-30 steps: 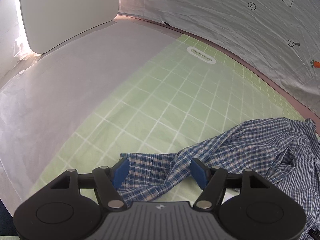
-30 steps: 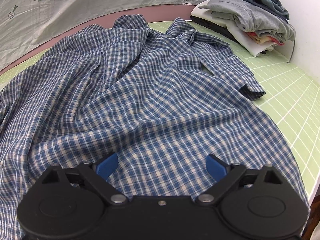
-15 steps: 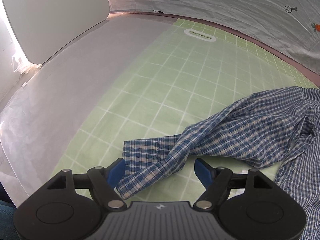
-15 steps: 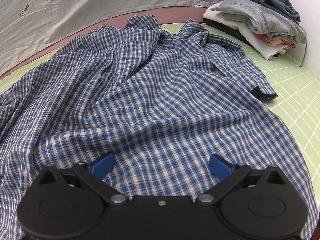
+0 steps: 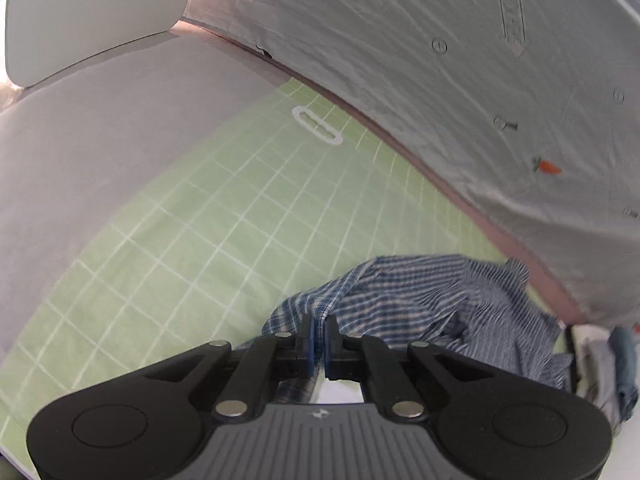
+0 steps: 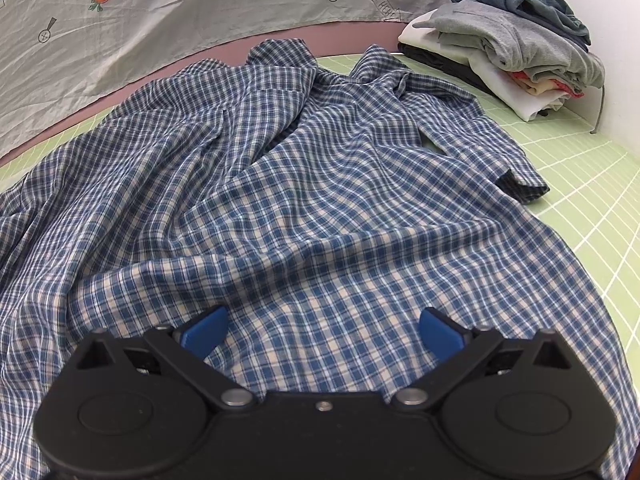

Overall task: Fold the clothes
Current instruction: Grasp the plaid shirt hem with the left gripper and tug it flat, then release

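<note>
A blue-and-white checked shirt [image 6: 304, 208] lies rumpled and spread over the green grid mat [image 6: 592, 200]. In the left wrist view the shirt [image 5: 420, 300] is bunched at the lower right, and my left gripper [image 5: 319, 334] is shut on its sleeve end, with the cloth pinched between the blue pads. My right gripper [image 6: 322, 330] is open, its blue pads wide apart just above the shirt's near hem, holding nothing.
A stack of folded clothes [image 6: 516, 44] sits at the mat's far right corner, also in the left wrist view [image 5: 604, 364]. A grey printed sheet [image 5: 440, 60] hangs along the back. White table surface [image 5: 80, 128] lies left of the mat [image 5: 200, 240].
My left gripper has closed on the shirt's sleeve end and swung to the right with it. My right gripper stays open over the hem, nearly still.
</note>
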`<state>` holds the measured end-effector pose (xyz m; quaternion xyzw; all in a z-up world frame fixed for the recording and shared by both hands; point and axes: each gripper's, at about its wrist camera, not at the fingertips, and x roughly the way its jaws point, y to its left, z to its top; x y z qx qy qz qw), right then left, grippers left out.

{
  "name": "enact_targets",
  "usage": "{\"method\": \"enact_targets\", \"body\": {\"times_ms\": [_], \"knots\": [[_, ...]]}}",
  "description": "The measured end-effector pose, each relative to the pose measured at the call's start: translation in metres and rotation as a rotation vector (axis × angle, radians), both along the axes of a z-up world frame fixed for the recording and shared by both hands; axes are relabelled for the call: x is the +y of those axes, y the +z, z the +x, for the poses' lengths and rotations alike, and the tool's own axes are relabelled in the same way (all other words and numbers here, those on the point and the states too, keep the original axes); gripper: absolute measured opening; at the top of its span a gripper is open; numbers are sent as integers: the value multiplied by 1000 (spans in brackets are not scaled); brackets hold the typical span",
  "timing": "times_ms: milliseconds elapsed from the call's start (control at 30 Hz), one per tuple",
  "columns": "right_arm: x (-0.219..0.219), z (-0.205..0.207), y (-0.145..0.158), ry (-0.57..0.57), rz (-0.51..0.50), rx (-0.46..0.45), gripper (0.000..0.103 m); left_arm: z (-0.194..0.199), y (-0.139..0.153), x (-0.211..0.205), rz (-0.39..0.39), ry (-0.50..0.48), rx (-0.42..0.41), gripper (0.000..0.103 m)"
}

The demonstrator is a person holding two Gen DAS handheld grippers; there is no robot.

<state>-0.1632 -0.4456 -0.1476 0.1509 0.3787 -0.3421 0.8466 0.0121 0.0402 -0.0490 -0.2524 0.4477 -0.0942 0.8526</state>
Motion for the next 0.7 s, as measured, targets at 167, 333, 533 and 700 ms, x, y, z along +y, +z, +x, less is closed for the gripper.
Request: {"method": "enact_targets", "body": {"times_ms": [167,333,533,700], "knots": [[1,2,0,-11,0,1,103,26,10,10,228,119,-33,5],[2,3,0,-19,2,4,103,45,-5,10,353,134,28,18],[4,2,0,-39,-2,0,103,36,-31,-14,358,28,98,48],[4,2,0,-41,-2,1,103,21,-45,-40,325,-44,129,59]]}}
